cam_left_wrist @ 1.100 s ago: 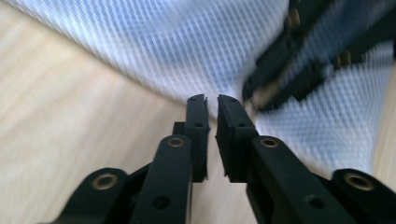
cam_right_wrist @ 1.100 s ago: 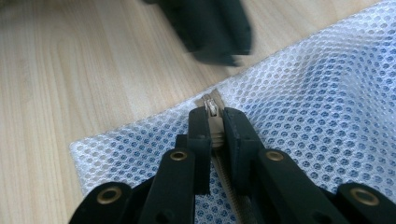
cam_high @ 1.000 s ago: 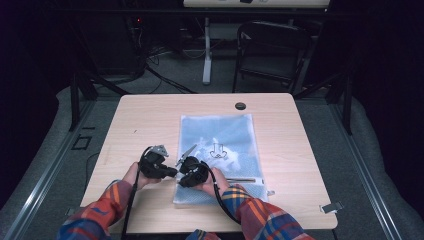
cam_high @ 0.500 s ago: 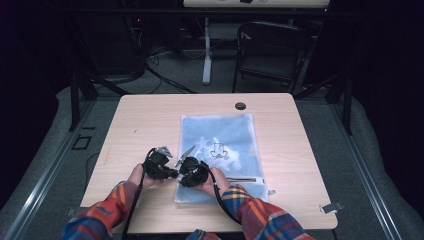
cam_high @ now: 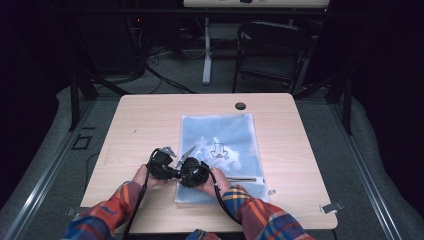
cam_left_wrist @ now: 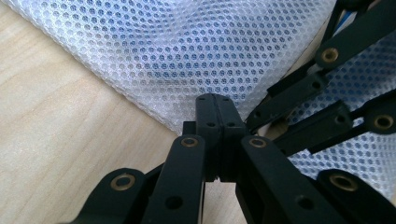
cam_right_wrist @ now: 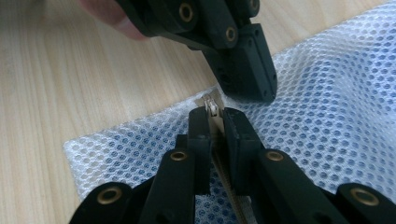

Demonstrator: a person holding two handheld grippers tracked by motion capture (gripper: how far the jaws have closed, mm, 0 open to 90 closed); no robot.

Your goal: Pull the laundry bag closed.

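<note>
A white mesh bag (cam_high: 220, 145) with blue contents lies flat on the wooden table (cam_high: 145, 120). Both grippers meet at its near left corner. My left gripper (cam_high: 174, 171) is shut, and its tips (cam_left_wrist: 215, 100) pinch the bag's mesh edge (cam_left_wrist: 187, 60). My right gripper (cam_high: 182, 173) faces it from the right, shut on the metal zipper pull (cam_right_wrist: 211, 106) at the end of the zipper (cam_high: 242, 179). The left gripper's jaws (cam_right_wrist: 245, 65) show just beyond the pull in the right gripper view. A person's hands in plaid sleeves hold both grippers.
A dark cable grommet (cam_high: 240, 106) sits in the table's far edge. A black chair (cam_high: 272, 47) and a stand stand on the floor behind the table. Metal clips (cam_high: 332, 206) stick out at the near right edge.
My left gripper has edged slightly right toward the bag's corner and the right gripper. The right gripper and the bag have stayed put.
</note>
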